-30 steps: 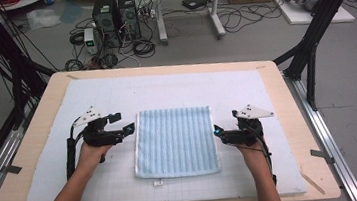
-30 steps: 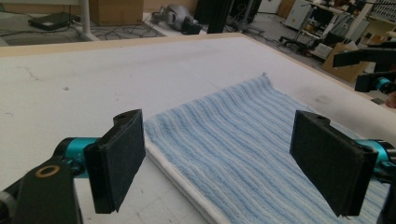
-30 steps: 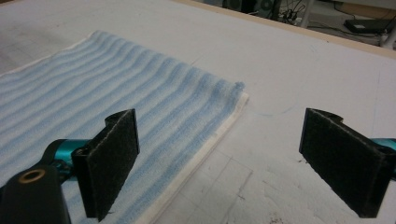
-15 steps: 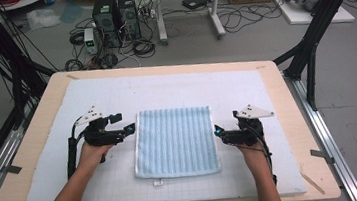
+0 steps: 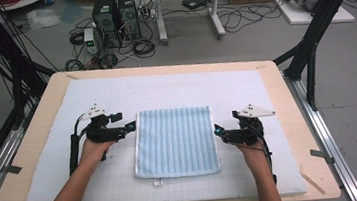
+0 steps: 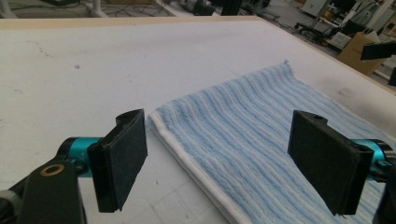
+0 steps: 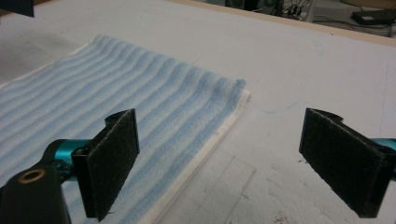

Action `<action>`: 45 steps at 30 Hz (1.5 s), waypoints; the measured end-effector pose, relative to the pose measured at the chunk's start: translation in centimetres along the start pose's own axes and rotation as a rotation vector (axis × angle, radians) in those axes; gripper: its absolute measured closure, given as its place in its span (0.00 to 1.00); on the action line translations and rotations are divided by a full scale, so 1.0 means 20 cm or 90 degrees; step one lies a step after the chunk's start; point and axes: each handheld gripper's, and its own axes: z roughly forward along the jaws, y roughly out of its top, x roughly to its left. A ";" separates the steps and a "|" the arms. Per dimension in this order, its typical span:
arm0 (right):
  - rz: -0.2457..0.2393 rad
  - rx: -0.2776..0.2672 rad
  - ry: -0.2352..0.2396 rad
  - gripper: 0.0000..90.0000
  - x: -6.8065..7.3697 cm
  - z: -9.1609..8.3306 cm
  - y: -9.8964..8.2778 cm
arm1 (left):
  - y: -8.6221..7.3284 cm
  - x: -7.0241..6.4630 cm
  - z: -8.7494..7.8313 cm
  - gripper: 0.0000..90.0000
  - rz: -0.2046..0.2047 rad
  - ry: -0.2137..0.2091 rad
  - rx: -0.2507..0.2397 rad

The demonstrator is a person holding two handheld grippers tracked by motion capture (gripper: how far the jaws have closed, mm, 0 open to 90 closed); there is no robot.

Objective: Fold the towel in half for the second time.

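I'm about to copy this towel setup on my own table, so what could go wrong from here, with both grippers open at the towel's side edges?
The left gripper is farther up its edge than the right gripper, so lifting the blue towel now might skew it. The towel looks doubled, with a white hem below: the fingers may catch one layer alone. The hem lies flat on the white mat, so fingers could push it rather than grip it.

Count: one blue striped towel; one white mat; one bench; two grippers, left gripper, right gripper.
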 end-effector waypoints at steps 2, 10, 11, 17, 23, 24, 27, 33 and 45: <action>0.003 -0.001 0.002 0.13 0.00 0.00 0.00 | 0.02 0.01 0.03 0.23 0.003 0.013 0.010; 0.004 0.010 0.010 0.13 0.01 0.02 0.00 | 0.08 0.09 0.20 0.29 0.000 0.056 0.074; 0.004 0.011 0.010 0.13 0.01 0.02 0.00 | 0.08 0.10 0.23 0.29 0.004 0.060 0.088; 0.007 0.018 0.012 0.13 0.01 0.03 -0.01 | 0.07 0.13 0.32 0.34 0.024 0.075 0.128; 0.009 0.026 0.013 0.13 0.01 0.04 -0.01 | 0.07 0.11 0.38 0.42 0.052 0.057 0.161; 0.007 0.026 0.013 0.13 0.01 0.04 -0.01 | 0.07 0.10 0.39 0.46 0.059 0.055 0.168; 0.008 0.029 0.012 0.13 0.01 0.04 -0.01 | 0.05 0.09 0.41 0.55 0.072 0.056 0.186; 0.008 0.033 0.014 0.13 0.01 0.05 -0.02 | 0.05 0.09 0.41 0.71 0.073 0.045 0.184; 0.011 0.044 0.012 0.13 0.01 0.08 -0.02 | 0.07 0.09 0.38 0.95 0.072 0.027 0.167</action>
